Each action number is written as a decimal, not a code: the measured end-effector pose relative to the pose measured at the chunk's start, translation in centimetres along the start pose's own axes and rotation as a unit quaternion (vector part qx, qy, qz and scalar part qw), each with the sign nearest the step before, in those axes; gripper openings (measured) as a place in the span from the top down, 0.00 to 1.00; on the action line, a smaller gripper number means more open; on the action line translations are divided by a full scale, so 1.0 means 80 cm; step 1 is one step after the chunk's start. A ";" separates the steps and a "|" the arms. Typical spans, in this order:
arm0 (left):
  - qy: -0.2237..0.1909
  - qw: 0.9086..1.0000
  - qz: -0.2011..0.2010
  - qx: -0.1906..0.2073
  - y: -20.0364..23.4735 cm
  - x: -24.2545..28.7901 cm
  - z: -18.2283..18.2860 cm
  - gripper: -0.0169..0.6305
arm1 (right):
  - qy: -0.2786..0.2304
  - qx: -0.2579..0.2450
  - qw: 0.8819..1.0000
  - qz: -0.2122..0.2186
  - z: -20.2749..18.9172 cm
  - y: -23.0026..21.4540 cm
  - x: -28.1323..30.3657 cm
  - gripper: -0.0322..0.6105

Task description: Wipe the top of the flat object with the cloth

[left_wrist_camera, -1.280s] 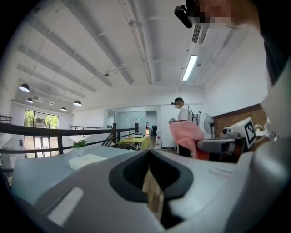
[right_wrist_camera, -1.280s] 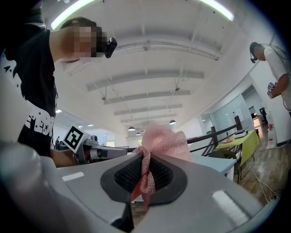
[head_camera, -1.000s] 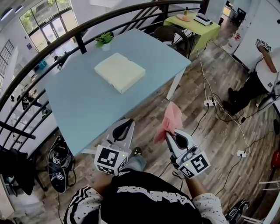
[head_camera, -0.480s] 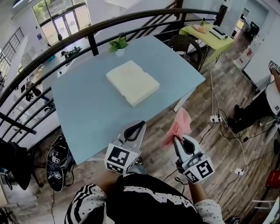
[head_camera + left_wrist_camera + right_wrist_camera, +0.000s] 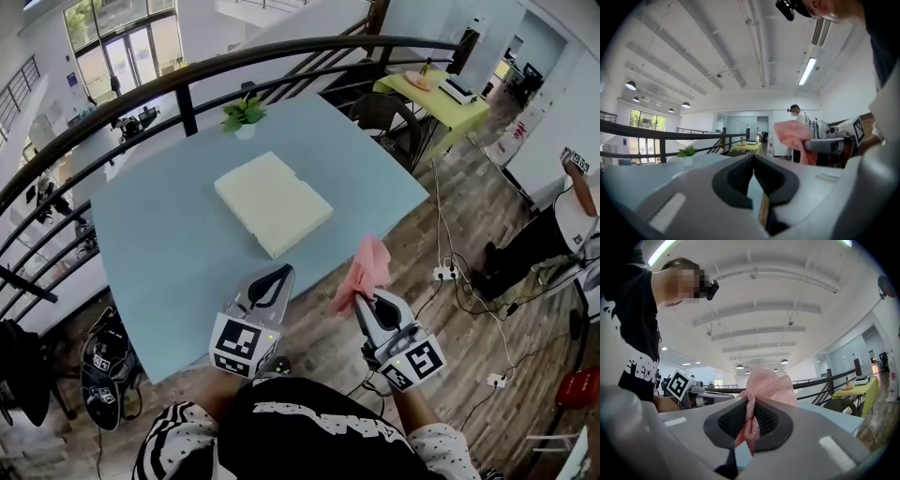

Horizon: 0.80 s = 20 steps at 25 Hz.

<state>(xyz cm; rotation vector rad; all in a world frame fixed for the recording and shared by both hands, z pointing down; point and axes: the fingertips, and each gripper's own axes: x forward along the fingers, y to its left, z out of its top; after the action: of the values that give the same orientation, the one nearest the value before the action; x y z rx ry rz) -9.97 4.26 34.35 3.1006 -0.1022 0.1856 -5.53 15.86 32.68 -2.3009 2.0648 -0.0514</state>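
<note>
A pale cream flat slab lies on the light blue table, near its middle. My right gripper is shut on a pink cloth, held off the table's near right edge over the wooden floor; the cloth bunches up between the jaws. My left gripper is shut and holds nothing, hovering at the table's near edge; its jaws meet at the tip. Both grippers are well short of the slab.
A small potted plant stands at the table's far edge by a dark curved railing. A dark chair and a yellow-green table stand beyond. Cables and power strips lie on the floor at right, near a person.
The view has shifted; both grippers stay low near the table's near edge, and the right gripper still holds the cloth. The slab has not moved on the table.
</note>
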 end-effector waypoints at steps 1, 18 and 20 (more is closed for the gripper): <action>-0.001 1.000 0.000 0.000 0.007 0.003 0.001 0.97 | -0.002 0.001 1.000 -0.001 0.001 -0.002 0.008 0.91; -0.022 0.999 0.020 -0.035 0.067 0.021 -0.016 0.97 | 0.047 -0.005 0.999 0.026 -0.026 -0.016 0.076 0.91; -0.015 0.999 0.036 -0.036 0.077 0.009 -0.024 0.97 | 0.050 0.006 0.998 0.036 -0.031 -0.011 0.085 0.91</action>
<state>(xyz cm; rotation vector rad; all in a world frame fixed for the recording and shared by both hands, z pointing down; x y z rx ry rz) -9.88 -1.86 36.50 3.0315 -0.2170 0.1329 -4.09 9.17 35.16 -2.2590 2.1844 -0.1789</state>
